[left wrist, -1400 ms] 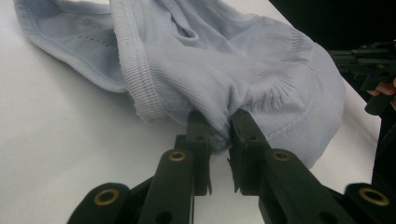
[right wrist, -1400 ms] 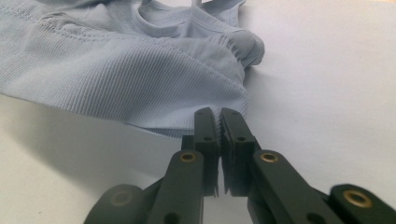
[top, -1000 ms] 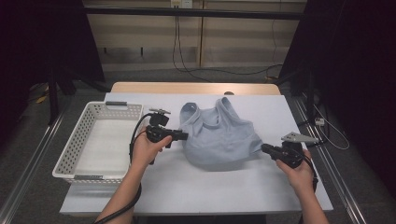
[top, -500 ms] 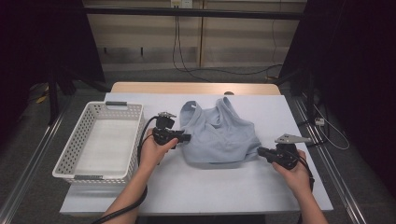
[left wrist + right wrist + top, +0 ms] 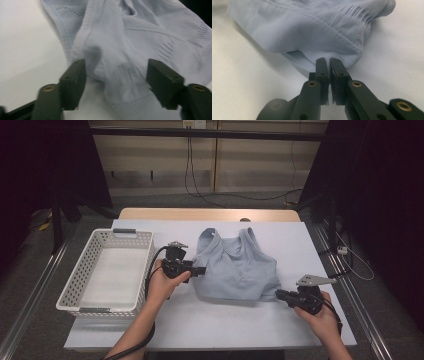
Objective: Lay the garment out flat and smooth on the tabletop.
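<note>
Left claw (image 5: 201, 270): jaws have just been opening and stand wide, the fabric between them unpinched.
Right claw (image 5: 278, 294): clamped tight on the top's lower hem corner.
Top (image 5: 235, 267): pale blue, flat at frame centre.
Bench (image 5: 200, 320): white sheet, wood far edge.
Basket (image 5: 70, 290): white, left.
Room: dark curtains, grey floor.

Top (image 5: 235, 270) – pale blue-grey, ribbed hem band, small rows of dashed perforations in knit. Counter (image 5: 200, 320) – white cover, tan wood strip along far edge. Basket (image 5: 75, 290) – white, slotted lattice walls, dark handle grips. Left tongs (image 5: 202, 270) black. Right tongs (image 5: 278, 293) black – brass-coloured rivets, grey plate on top. Cables black.
</note>
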Motion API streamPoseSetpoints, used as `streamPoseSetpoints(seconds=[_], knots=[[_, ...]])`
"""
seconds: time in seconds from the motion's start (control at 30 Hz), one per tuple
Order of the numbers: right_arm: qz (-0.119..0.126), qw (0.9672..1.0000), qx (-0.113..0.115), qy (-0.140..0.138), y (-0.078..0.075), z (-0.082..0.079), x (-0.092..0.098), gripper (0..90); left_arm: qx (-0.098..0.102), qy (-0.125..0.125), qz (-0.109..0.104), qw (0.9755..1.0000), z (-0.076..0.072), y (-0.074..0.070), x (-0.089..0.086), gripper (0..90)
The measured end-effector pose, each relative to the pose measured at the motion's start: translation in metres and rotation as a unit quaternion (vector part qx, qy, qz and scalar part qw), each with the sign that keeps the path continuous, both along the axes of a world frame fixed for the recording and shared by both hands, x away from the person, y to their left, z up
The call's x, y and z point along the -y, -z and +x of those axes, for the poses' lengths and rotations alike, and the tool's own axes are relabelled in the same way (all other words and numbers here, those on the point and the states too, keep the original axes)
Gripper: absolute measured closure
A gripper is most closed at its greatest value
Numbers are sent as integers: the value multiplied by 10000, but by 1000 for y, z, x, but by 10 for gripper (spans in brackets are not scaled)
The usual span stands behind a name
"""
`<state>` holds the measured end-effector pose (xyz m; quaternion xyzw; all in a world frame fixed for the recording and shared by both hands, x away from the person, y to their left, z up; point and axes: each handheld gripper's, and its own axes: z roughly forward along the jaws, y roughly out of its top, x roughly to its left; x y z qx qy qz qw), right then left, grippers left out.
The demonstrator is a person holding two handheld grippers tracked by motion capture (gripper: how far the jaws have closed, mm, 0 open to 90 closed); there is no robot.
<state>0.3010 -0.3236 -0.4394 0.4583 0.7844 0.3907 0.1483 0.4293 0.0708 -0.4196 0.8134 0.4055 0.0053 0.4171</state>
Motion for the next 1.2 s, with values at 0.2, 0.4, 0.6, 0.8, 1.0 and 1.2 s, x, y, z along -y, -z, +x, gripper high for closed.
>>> streamPoseSetpoints(seconds=[0.2,0.4,0.6,0.8,1.0,1.2], knots=[[-12,10000,-40,-40,3,1,-6,832,72,140,157,9998,-14,-1,1,166],[-96,9999,-45,16,4,1,-8,779,12,246,303,9992,-24,2,-3,154],[-143,9999,-1,60,3,0,-6,780,53,311,445,9985,-26,13,-1,243],[-128,9996,124,214,3,-1,-4,706,28,415,646,9970,-23,26,12,394],[-162,9989,223,378,2,-3,-3,624,-231,507,653,9963,-22,25,19,642],[-185,9984,289,459,0,-1,0,596,-589,663,432,9951,-30,2,7,771]])
